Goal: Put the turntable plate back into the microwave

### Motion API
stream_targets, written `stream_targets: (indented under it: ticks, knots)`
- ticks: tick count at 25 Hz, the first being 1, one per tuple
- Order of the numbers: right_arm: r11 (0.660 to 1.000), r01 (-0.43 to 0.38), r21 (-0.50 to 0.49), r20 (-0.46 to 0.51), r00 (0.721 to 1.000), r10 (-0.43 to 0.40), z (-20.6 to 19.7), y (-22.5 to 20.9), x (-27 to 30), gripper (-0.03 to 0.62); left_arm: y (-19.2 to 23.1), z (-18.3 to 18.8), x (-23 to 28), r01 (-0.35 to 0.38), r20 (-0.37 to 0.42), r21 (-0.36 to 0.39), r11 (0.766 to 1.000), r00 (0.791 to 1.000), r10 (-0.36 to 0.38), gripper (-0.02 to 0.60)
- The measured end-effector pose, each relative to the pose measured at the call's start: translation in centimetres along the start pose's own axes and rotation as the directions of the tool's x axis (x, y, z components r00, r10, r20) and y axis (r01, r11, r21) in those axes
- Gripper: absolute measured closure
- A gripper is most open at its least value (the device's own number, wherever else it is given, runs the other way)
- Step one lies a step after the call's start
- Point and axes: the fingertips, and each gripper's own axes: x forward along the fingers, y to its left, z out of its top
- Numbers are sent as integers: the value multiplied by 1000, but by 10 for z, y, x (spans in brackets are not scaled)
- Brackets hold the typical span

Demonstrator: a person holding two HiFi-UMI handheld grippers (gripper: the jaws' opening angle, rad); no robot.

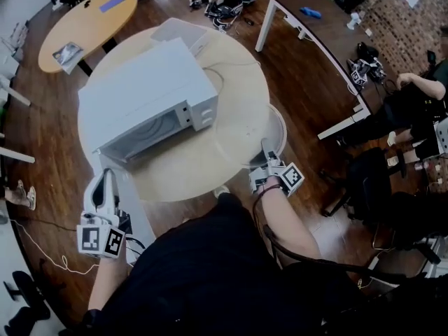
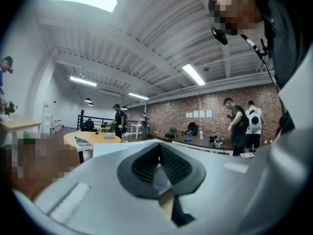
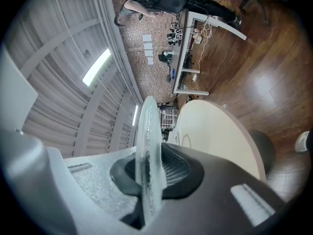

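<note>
The turntable plate (image 1: 278, 128) is out at the right rim of the round table (image 1: 234, 61), a clear glass disc half over the wood and half over the floor. The right claw (image 1: 267, 152) has it by the near edge. In the right gripper view the plate (image 3: 148, 131) runs edge-on straight between the pads, and that claw (image 3: 149, 169) is clamped tight on the glass. I can't tell whether the plate rests on the table (image 3: 215, 136) or hangs just above it.

Over to the microwave (image 1: 150, 93): a white box in the middle of the table, its cavity open and facing the person, with the control panel at the corner nearest the plate. A white panel, seemingly the door (image 1: 136, 215), swings out past the table's near-left edge.

The left claw (image 1: 106, 177) sits right there beside it, pointing at the microwave's left front corner. In its own view the claw (image 2: 161, 168) is drawn narrow, with the pads meeting at the tips, and I can't make out anything pinched.

Between plate and cavity there is bare tabletop and that control-panel corner. A thin cable (image 1: 218, 75) loops beside the microwave, and a white box (image 1: 183, 30) stands behind it.

Further out are an oval wooden table (image 1: 87, 23) at upper left, a dark desk (image 1: 315, 26) on white legs at upper right, and a seated person (image 1: 420, 100) at the far right.
</note>
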Motion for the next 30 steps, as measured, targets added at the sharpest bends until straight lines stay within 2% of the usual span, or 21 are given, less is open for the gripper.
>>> stream_targets:
  ticks: [5, 17, 22, 26, 28, 30]
  knots:
    - [1000, 13, -11, 6, 1000, -13, -4, 8, -6, 567, -7, 2, -9, 23, -4, 42, 999, 1000, -23, 575]
    - [1000, 13, -16, -35, 999, -13, -22, 11, -6, 566, -11, 1, -20, 32, 14, 56, 998, 999, -33, 575]
    - [1000, 1, -23, -40, 999, -2, -24, -1, -1, 566, -17, -10, -16, 49, 23, 61, 997, 998, -50, 575]
    - [999, 1, -41, -16, 1000, -2, -5, -27, -18, 566, -30, -23, -5, 88, 9, 50, 995, 996, -89, 575]
    - [999, -12, -41, -16, 1000, 11, -5, -33, -28, 566, -42, -22, 0, 122, 28, 47, 991, 992, -123, 575]
    - [999, 19, -34, -7, 1000, -19, -9, -33, -31, 566, -51, -19, 2, 144, 39, 53, 988, 989, -146, 575]
